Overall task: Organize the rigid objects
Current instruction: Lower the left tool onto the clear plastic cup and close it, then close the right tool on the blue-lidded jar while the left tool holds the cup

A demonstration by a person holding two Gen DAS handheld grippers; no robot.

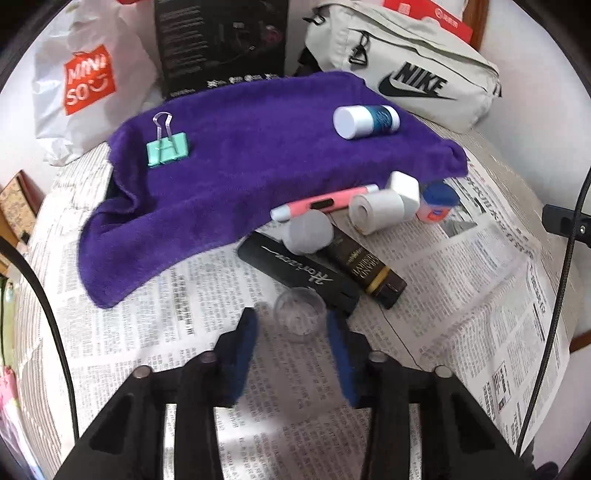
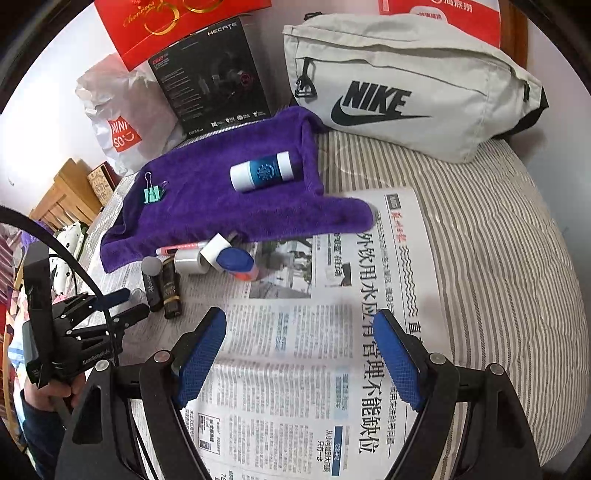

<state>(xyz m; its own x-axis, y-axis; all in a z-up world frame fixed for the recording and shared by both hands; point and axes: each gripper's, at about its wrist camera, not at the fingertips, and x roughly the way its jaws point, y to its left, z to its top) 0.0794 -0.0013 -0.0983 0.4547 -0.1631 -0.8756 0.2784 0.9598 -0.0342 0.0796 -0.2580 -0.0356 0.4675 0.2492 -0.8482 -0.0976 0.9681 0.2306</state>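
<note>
A small clear plastic cup [image 1: 300,314] stands on the newspaper [image 1: 461,295] between the tips of my left gripper [image 1: 290,317]. The right pad meets its rim and a narrow gap shows at the left pad. Just beyond lie a black case [image 1: 295,275], a dark tube [image 1: 364,266], a grey cap [image 1: 308,232], a pink pen [image 1: 325,203], a white roll [image 1: 375,212] and a blue-capped bottle [image 1: 437,203]. On the purple towel [image 1: 240,177] rest a mint binder clip [image 1: 167,147] and a white-and-blue bottle [image 1: 365,116]. My right gripper [image 2: 299,315] hangs open over newspaper [image 2: 295,350], holding nothing.
A grey Nike bag [image 2: 406,85], a black product box [image 2: 210,77], a white Miniso bag [image 2: 122,110] and red boxes [image 2: 166,22] line the back. The striped cover [image 2: 498,258] stretches right. The left gripper [image 2: 136,301] and a person's hand [image 2: 48,395] sit at lower left.
</note>
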